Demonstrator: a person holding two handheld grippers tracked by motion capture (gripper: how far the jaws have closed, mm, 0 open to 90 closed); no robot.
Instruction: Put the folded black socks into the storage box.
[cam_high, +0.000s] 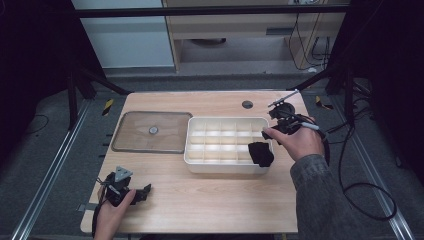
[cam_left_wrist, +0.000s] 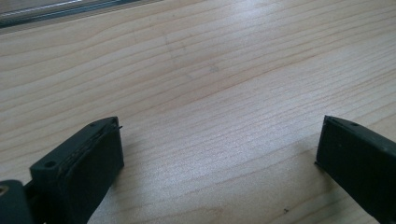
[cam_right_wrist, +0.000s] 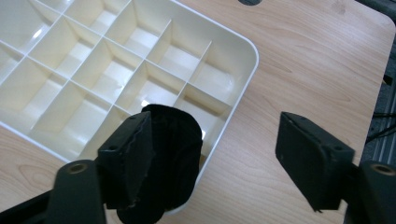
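Right gripper (cam_right_wrist: 215, 154): jaws wide apart, gripping nothing. A black sock (cam_right_wrist: 170, 158), bunched, lies just beside the left jaw in the right gripper view, draped over the rim of a white divided tray (cam_right_wrist: 140, 74) at the tray's near right corner; whether the jaw touches it cannot be told. In the high view the sock (cam_high: 261, 153) sits in that corner compartment of the tray (cam_high: 225, 167), the right gripper (cam_high: 280, 122) just beyond the tray's right edge.

Left gripper (cam_left_wrist: 219, 158): jaws wide, bare wooden surface (cam_left_wrist: 210, 70) between them; it rests at the near left corner (cam_high: 131, 194).

Clear lid (cam_high: 152, 132): flat, left of the tray.
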